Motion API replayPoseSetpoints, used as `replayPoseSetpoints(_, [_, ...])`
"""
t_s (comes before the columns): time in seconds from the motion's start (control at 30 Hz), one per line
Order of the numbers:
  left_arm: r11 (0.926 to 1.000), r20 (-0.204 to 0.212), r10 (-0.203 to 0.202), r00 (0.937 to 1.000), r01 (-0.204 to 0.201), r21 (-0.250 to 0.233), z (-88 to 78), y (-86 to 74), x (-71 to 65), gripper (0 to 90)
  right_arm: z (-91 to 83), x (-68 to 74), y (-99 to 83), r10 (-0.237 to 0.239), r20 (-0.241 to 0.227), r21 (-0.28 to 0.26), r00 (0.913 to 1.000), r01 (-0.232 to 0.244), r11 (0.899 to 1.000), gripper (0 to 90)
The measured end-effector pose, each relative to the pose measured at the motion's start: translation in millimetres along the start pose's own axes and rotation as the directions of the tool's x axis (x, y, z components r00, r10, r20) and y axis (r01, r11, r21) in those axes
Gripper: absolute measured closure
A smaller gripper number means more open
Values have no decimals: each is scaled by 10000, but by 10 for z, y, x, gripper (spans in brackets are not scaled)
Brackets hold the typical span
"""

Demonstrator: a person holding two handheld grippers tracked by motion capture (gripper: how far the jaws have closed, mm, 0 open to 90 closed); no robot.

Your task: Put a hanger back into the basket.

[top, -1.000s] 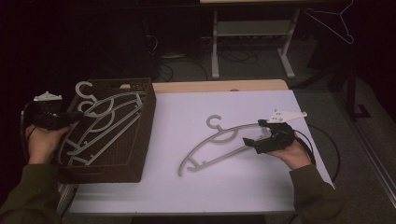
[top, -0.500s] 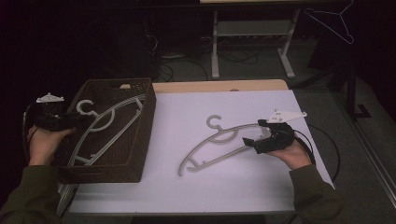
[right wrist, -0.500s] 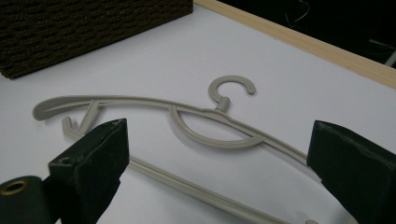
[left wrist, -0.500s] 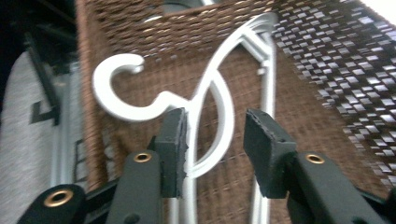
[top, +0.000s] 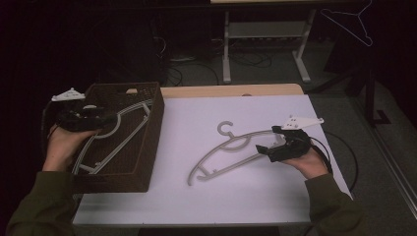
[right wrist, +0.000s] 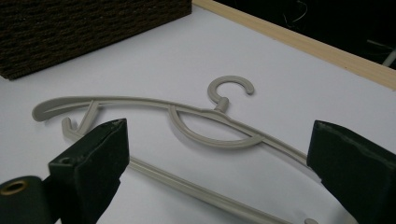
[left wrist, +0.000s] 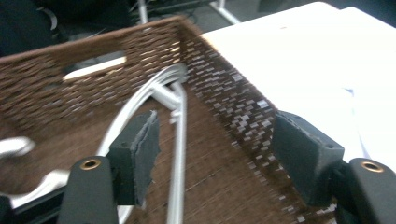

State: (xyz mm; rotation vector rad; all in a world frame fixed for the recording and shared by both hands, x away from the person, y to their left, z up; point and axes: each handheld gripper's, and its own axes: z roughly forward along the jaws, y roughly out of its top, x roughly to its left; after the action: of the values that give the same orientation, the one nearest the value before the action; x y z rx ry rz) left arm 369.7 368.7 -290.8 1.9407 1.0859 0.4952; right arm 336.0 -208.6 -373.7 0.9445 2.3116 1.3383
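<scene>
Left gripper (top: 110, 119) has drawn back, jaws just opening over basket hanger (top: 115, 142).

- White desk (top: 255, 196) with a pale wooden edge (top: 231, 90) along the far side.
- Behind the desk, a white metal stand (top: 263, 46) with two splayed legs on the floor.
- Dark cables (top: 187, 61) strewn over the grey floor (top: 314, 64) beside that stand.
- Thin wire hanger (top: 351, 22) hanging at the upper right, against the dark background.
</scene>
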Motion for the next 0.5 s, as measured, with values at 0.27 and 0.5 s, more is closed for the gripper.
replayPoseSetpoints(0.27, [9994,937,300,9951,-286,-169,264,166,-406,229,-21,-12,0,142,56,-64,9999,-141,9999,51])
replayPoseSetpoints(0.5, [9969,1875,778,9792,-740,-273,519,313,-850,196,-48,-55,-10,262,260,-74,9993,-260,9996,58])
